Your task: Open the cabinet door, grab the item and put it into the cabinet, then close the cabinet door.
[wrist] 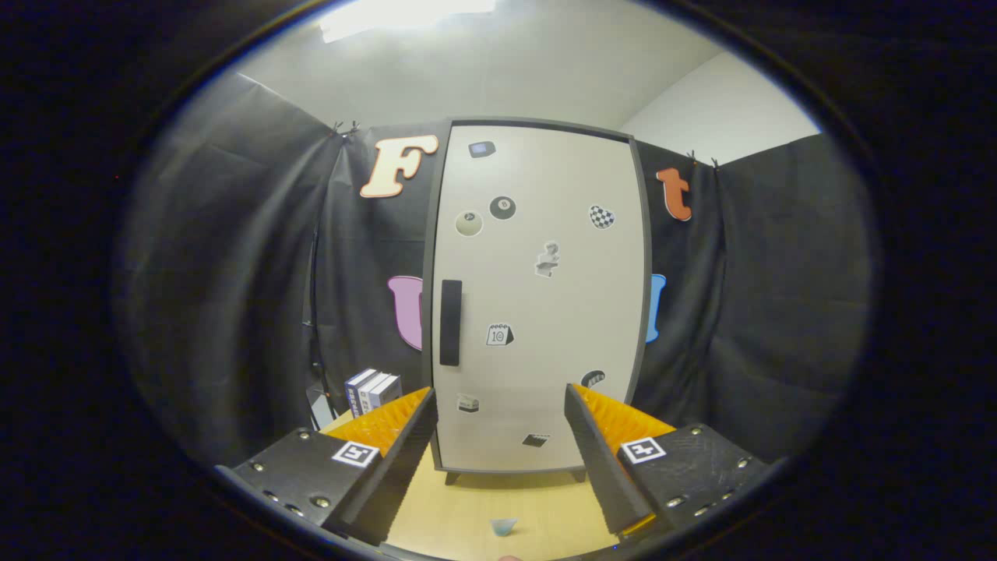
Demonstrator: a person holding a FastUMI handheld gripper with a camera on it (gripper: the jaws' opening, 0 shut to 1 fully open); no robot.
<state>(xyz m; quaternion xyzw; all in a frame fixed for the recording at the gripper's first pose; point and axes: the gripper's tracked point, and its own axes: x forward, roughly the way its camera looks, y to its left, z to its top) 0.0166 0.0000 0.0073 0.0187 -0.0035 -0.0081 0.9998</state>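
A tall white cabinet point(537, 296) with a dark frame stands upright on the wooden table point(483, 506), straight ahead of my fingers. Its door is closed and carries several small stickers. A black vertical handle point(450, 322) sits on the door's left side, above and just beyond my left fingertip. My gripper point(498, 401) is open, its two fingers spread wide with nothing between them but the lower door. A small box-like item, white and blue point(373, 391), stands on the table left of the cabinet, beyond my left finger.
Black cloth walls close in the booth on the left, right and behind the cabinet. A small pale blue object point(503, 527) lies on the table near me, between the fingers. The cabinet rests on short dark feet point(452, 477).
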